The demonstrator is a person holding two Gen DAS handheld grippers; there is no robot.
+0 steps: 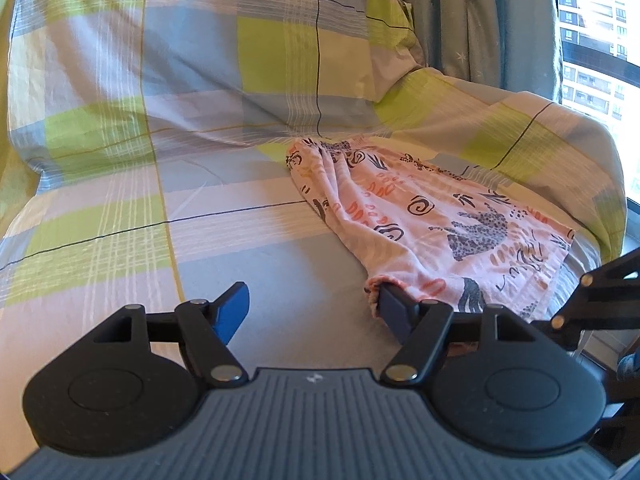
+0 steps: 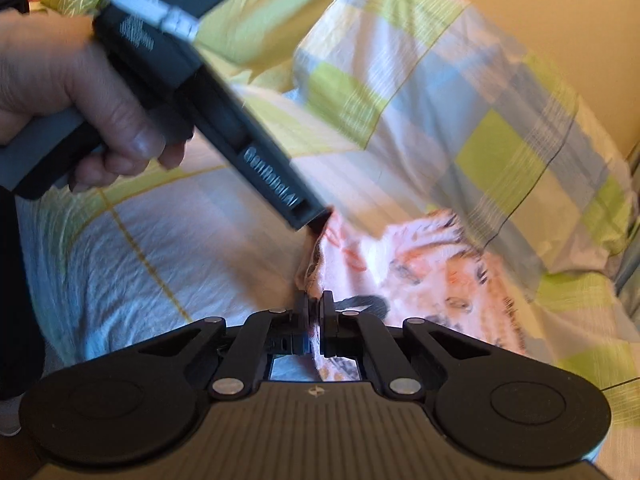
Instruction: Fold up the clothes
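Note:
A pink garment [image 1: 420, 208] with dark animal prints and orange marks lies spread on the bed, waistband towards the pillow. My left gripper [image 1: 312, 312] is open at its near left corner. Its right finger [image 1: 394, 312] is tucked into the hem there, and the left finger [image 1: 232, 312] sits bare over the sheet. In the right wrist view my right gripper [image 2: 316, 312] is shut on an edge of the garment [image 2: 420, 280]. A hand [image 2: 60, 92] holds the left gripper [image 2: 318, 224], whose tip touches the cloth. This view is blurred.
The bed carries a checked sheet [image 1: 120, 208] in green, blue and lilac, with a matching pillow [image 1: 224, 48] just behind the garment. Grey curtains [image 1: 480, 12] and a window [image 1: 592, 40] stand at the far right. Part of the right gripper [image 1: 592, 304] shows at the right edge.

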